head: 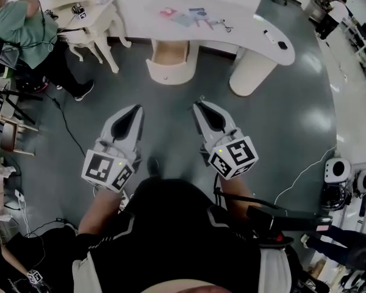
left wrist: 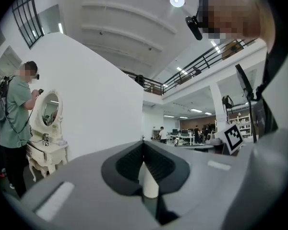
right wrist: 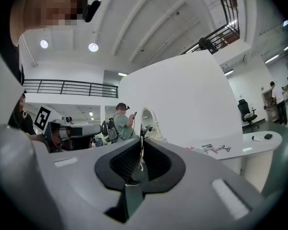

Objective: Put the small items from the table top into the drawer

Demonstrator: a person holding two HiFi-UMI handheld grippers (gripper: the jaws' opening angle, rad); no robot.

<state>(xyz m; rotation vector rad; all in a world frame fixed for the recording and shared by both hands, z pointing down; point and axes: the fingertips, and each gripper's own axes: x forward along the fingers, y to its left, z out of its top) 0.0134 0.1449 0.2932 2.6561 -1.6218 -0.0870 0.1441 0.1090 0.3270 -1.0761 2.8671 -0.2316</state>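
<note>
Both claws hang over the grey floor [head: 280, 115], well back from the white curved surface [head: 244, 17]. The left claw [head: 138, 108] [left wrist: 143, 143] has its jaws brought together at the tips with nothing gripped between them. The right claw [head: 197, 104] [right wrist: 141, 139] is the same, jaws pressed together and holding nothing. They sit side by side, apart from each other, tips pointing toward the surface.

The small items [head: 189, 16] [right wrist: 214, 148] lie scattered on top of the surface: flat pink and blue pieces and some thin metal bits near the middle. A dark little object [head: 282, 44] and a pale stick-like one lie out at the right end. The cream drawer [head: 168, 72] stands pulled out beneath the front edge, its knob facing the claws.

Off to the left a person in a green shirt [head: 25, 29] [right wrist: 119, 124] stands at a white dressing table [head: 88, 17] with an oval mirror.
</note>
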